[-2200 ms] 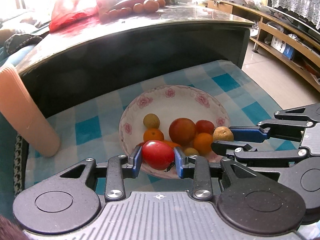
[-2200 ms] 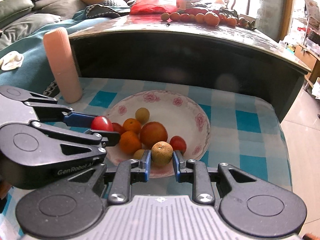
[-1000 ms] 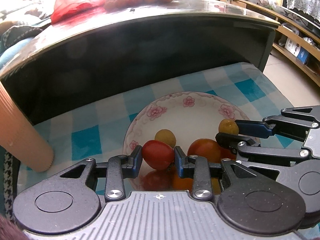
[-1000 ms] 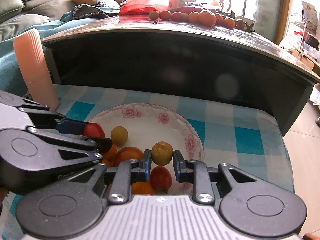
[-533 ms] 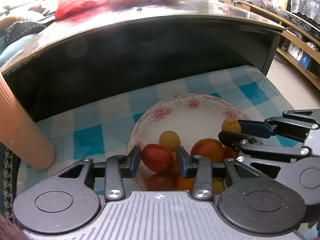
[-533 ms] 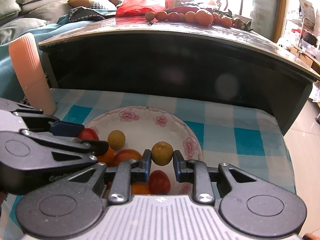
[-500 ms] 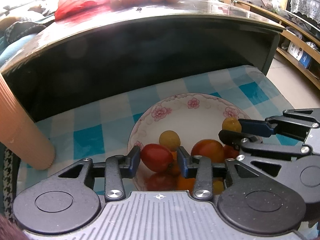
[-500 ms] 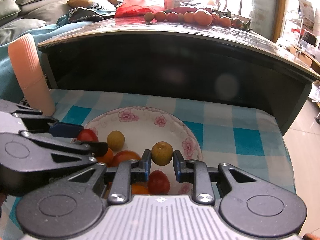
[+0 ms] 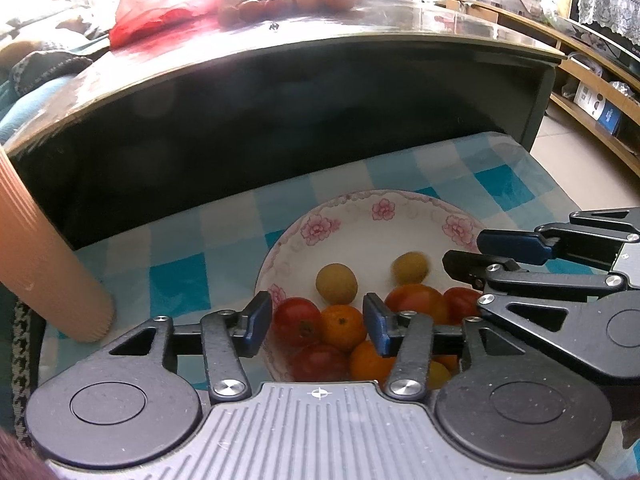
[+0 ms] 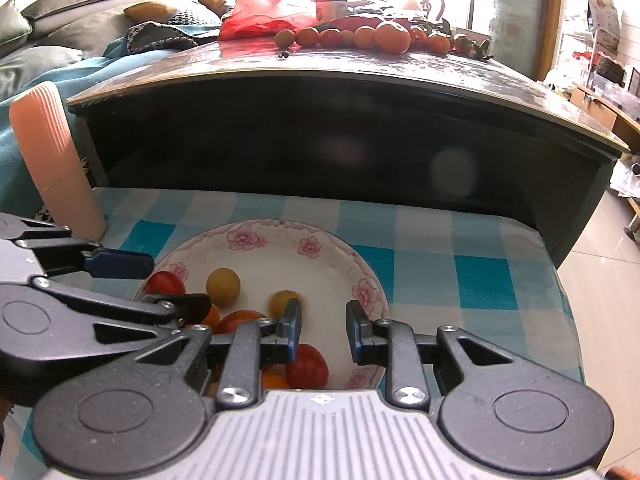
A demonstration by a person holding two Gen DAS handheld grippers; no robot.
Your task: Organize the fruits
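Left wrist view: your left tongs stand wide apart and hold nothing, poised over the near rim of the flowered plate on the checked cloth. Below the gap lie a red tomato and a small orange; whether the blue pads touch either, you cannot tell. A yellow-brown round fruit sits just beyond, and a second one, blurred, lies nearer your right tongs, whose fingers are spread and empty. These fruits look light, round and smooth, so they will likely roll; the tomatoes are probably soft-skinned. Take each across its widest middle, gently.

Right wrist view: your right tongs are parted to a medium gap with nothing between them, above bare plate. A red tomato lies just below the left pad, a yellow fruit just behind it. More fruit lines the dark worktop beyond.
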